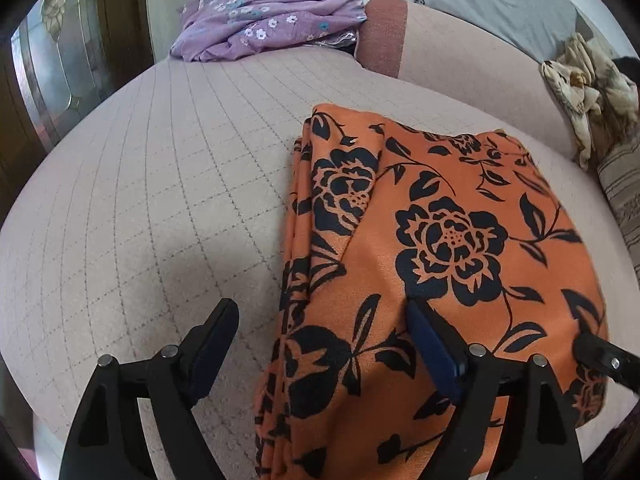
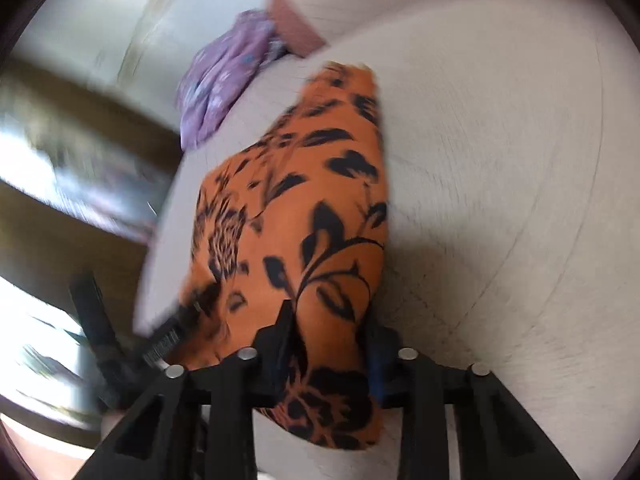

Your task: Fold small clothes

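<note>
While my left tongs [image 1: 320,320] stand wide apart over the folded orange floral cloth's [image 1: 440,240] edge on the quilted bed cover [image 1: 160,200] — my right tongs [image 2: 330,320] are clamped on its near end

The left tool [image 1: 320,320] points steeply downward, its black fingers spread wide with nothing pressed between them; the right-hand finger [image 1: 430,336] lies over patterned cloth. The right tool [image 2: 330,328], angled down and blurred, has its fingers drawn close, pinching a fold of orange fabric [image 2: 320,240].
</note>
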Demonstrator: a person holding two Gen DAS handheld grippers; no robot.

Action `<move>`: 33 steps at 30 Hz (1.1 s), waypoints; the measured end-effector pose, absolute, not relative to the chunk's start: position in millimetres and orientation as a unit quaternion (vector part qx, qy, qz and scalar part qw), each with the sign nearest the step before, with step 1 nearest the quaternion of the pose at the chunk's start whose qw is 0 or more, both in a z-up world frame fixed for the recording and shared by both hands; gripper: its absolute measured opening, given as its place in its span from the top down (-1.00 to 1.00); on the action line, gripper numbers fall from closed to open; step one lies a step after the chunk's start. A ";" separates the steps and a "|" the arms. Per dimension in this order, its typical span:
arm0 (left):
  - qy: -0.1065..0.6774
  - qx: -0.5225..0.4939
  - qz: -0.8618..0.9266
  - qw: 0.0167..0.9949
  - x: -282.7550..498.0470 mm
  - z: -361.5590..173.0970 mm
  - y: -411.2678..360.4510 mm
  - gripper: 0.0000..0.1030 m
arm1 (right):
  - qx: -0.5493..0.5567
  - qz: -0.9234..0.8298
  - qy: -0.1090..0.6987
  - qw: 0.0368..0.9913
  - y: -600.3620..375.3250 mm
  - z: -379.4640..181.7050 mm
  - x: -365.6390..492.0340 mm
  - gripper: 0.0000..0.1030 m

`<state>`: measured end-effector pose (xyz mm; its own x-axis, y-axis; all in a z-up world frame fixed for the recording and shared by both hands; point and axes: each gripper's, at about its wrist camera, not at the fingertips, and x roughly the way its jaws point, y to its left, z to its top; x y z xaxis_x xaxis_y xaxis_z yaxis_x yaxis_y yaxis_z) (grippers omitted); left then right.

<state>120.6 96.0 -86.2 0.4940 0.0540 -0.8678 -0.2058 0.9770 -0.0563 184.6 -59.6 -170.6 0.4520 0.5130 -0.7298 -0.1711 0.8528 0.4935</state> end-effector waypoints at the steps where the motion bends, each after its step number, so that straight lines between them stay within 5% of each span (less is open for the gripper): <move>1: 0.495 -0.070 0.076 0.863 120.2 -85.8 94.2 -0.70 | 0.149 0.201 0.480 0.841 -53.0 -167.1 180.7 0.40; 3: 0.492 -0.059 0.076 0.865 120.7 -84.7 91.3 -0.70 | 0.123 0.185 0.510 0.831 -51.1 -186.2 184.3 0.38; 7: 0.486 -0.051 0.077 0.869 122.9 -84.6 93.2 -0.70 | 0.272 0.212 0.511 0.787 -86.6 -194.5 190.1 -0.27; 11: 0.485 -0.054 0.082 0.869 118.8 -83.7 90.0 -0.70 | 0.317 0.231 0.460 0.797 -105.2 -168.3 201.9 -0.38; 15: 0.485 -0.060 0.080 0.869 112.4 -84.2 92.0 -0.70 | 0.352 0.221 0.499 0.760 -101.5 -193.2 239.6 -0.39; 19: 0.486 -0.064 0.079 0.868 111.7 -84.8 95.3 -0.70 | 0.237 0.222 0.518 0.791 -63.0 -187.1 240.6 0.21; 22: 0.489 -0.070 0.076 0.866 113.2 -86.0 96.1 -0.72 | 0.169 0.210 0.503 0.821 -52.9 -173.1 231.6 0.25; 30: 0.489 -0.081 0.077 0.865 113.1 -85.6 98.7 -0.73 | 0.285 0.215 0.479 0.802 -90.8 -172.3 247.3 -0.30; 33: 0.487 -0.075 0.078 0.867 112.0 -85.3 96.8 -0.73 | 0.341 0.208 0.478 0.783 -101.2 -182.7 272.4 -0.36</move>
<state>112.0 96.8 -85.3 0.5142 0.0630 -0.8554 -0.2087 0.9765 -0.0536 272.4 -101.2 -182.7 0.4572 0.6507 -0.6063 0.0007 0.6815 0.7318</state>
